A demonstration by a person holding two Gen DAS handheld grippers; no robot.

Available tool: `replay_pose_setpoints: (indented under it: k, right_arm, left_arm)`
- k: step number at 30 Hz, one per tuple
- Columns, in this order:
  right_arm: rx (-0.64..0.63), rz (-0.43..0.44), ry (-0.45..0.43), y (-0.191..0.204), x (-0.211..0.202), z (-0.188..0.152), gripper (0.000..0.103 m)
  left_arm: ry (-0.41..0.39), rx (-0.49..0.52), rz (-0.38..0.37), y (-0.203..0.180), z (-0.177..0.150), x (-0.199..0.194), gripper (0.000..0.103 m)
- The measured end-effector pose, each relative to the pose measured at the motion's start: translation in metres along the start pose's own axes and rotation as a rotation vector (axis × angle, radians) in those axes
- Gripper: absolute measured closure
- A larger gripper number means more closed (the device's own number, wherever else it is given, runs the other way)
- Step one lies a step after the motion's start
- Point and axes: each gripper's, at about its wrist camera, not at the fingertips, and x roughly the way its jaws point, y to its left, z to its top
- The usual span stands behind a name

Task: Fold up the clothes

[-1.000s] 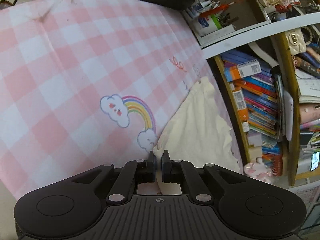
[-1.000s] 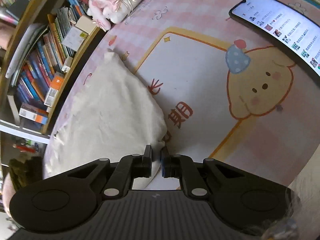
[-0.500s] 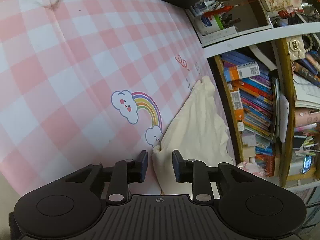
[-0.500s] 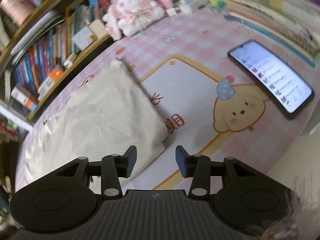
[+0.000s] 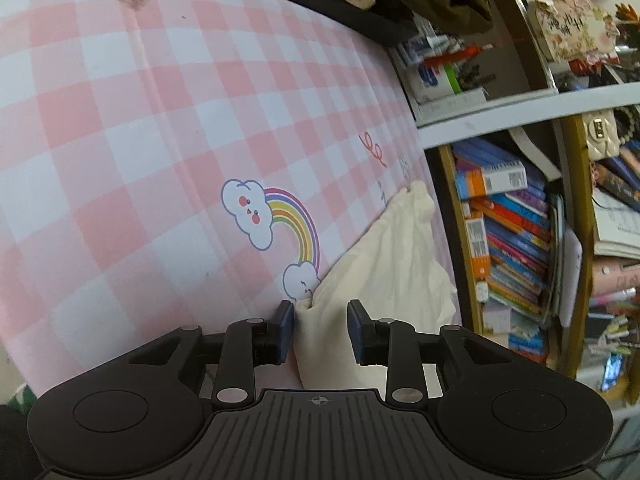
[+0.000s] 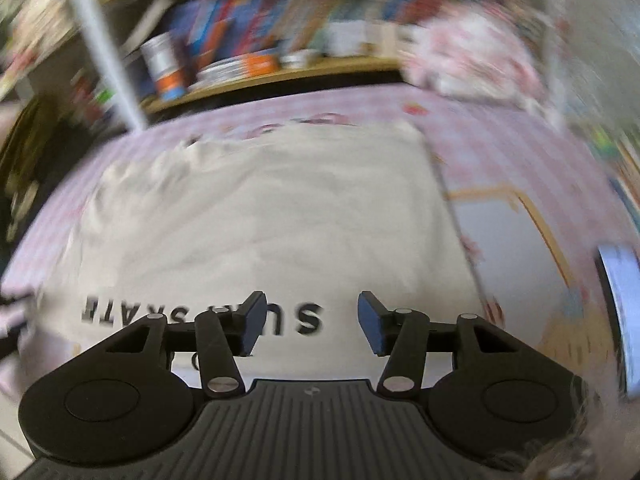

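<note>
Though creased and soft, cream folded cloth (image 5: 384, 276) between parted left fingers (image 5: 286, 330); right fingers (image 6: 253, 322) likewise released.

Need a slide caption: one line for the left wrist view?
Left hand-held gripper open around the corner of a folded cream garment on a pink checked mat, bookshelf alongside.

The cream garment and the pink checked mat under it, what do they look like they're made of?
The cream garment looks like soft matte woven or knit fabric, probably cotton: it creases, slumps and bunches at the fold. The pink checked mat looks like a smooth printed sheet, maybe vinyl or coated fabric: it lies flat with one sharp crease line; which of the two is unclear.
</note>
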Motion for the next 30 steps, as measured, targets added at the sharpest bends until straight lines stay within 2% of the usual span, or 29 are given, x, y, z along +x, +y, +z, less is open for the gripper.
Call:
replay_pose_setpoints:
  k: [2,3,5,9,13,18,24,27,29,30]
  right_arm:
    - [-0.090,0.041,0.000,0.012,0.005,0.006,0.054]
    - [-0.133,0.070,-0.003,0.017,0.008,0.009,0.053]
    - [-0.212,0.116,0.001,0.028,0.014,0.012,0.052]
    - [-0.374,0.211,0.012,0.055,0.028,0.016,0.052]
    - [-0.505,0.358,-0.021,0.093,0.033,0.023,0.052]
    - [-0.671,0.515,-0.085,0.153,0.027,0.028,0.051]
    - [-0.781,0.530,-0.085,0.212,0.041,0.020,0.051]
    - [-0.785,0.496,-0.079,0.229,0.051,0.018,0.058]
    - [-0.765,0.478,-0.066,0.235,0.056,0.019,0.081]
    - [-0.754,0.476,-0.051,0.236,0.059,0.019,0.087]
  left_arm:
    - [-0.003,0.028,0.033,-0.008,-0.002,0.001,0.088]
    - [-0.004,0.042,0.049,-0.011,-0.003,0.002,0.098]
    - [-0.011,0.073,0.063,-0.021,-0.005,0.000,0.098]
    - [-0.035,0.151,0.015,-0.049,-0.012,-0.013,0.099]
    - [-0.018,0.249,-0.016,-0.078,-0.022,-0.015,0.099]
    - [0.037,0.326,-0.060,-0.097,-0.032,-0.011,0.099]
    - [0.124,0.392,-0.097,-0.106,-0.032,-0.003,0.098]
    - [0.167,0.370,-0.122,-0.098,-0.026,-0.002,0.098]
    - [0.184,0.360,-0.142,-0.092,-0.018,-0.002,0.097]
    - [0.188,0.354,-0.148,-0.089,-0.014,-0.004,0.092]
